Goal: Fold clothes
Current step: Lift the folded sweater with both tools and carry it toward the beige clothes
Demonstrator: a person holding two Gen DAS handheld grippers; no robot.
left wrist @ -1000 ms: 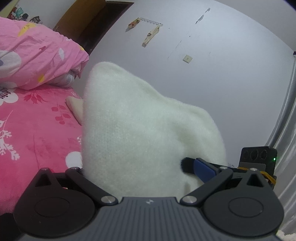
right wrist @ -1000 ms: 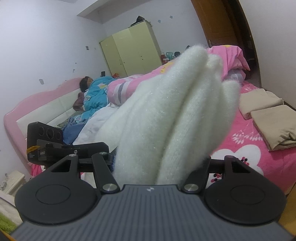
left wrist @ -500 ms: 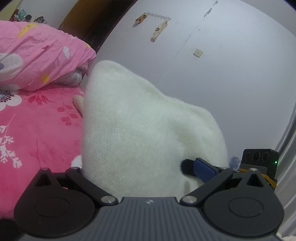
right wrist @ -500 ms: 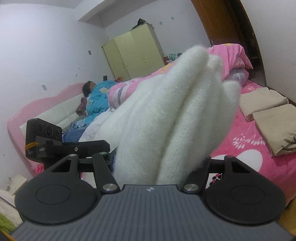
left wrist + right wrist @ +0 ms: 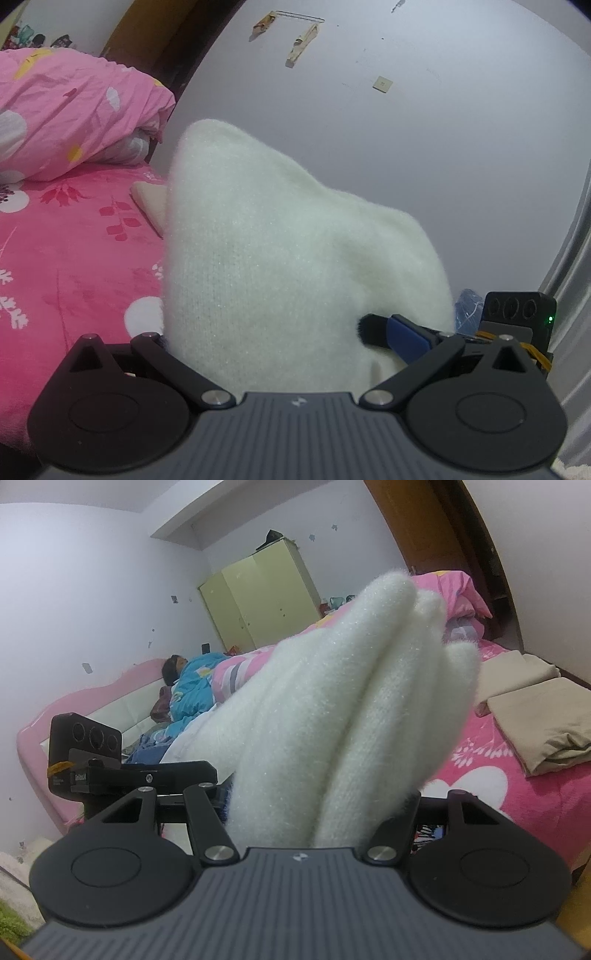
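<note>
Knitwear fills both wrist views: a fluffy white sweater [image 5: 295, 266] rises straight out from between the fingers of the left gripper [image 5: 295, 354], which is clamped on the fabric, and the garment stands lifted clear of the pink floral bedspread [image 5: 66, 258] at 9 o'clock. A blue-tipped finger [image 5: 406, 338] of the other tool pokes in at 4 o'clock, pressed against the white knit, with its black camera block [image 5: 517, 317] just behind it showing a small green light.

In the right wrist view the right gripper [image 5: 321, 830] is likewise clenched on the sweater [image 5: 351, 709], here bunched into three or four thick vertical folds (the fingertips themselves are buried in the pile and cannot be seen). The left tool's black body [image 5: 110, 760] sits at 9 o'clock, close beside the cloth.

Two folded beige garments [image 5: 543, 723] lie side by side on the bedspread [image 5: 498, 786] at 3 o'clock, well apart from the held sweater. At 10 o'clock a person [image 5: 192, 679] lies under a blue quilt near the pink headboard [image 5: 74, 709], and a pale green wardrobe [image 5: 258, 602] stands against the far wall at 12 o'clock. A rumpled pink duvet [image 5: 74, 118] is heaped at 10 o'clock in the left view.
</note>
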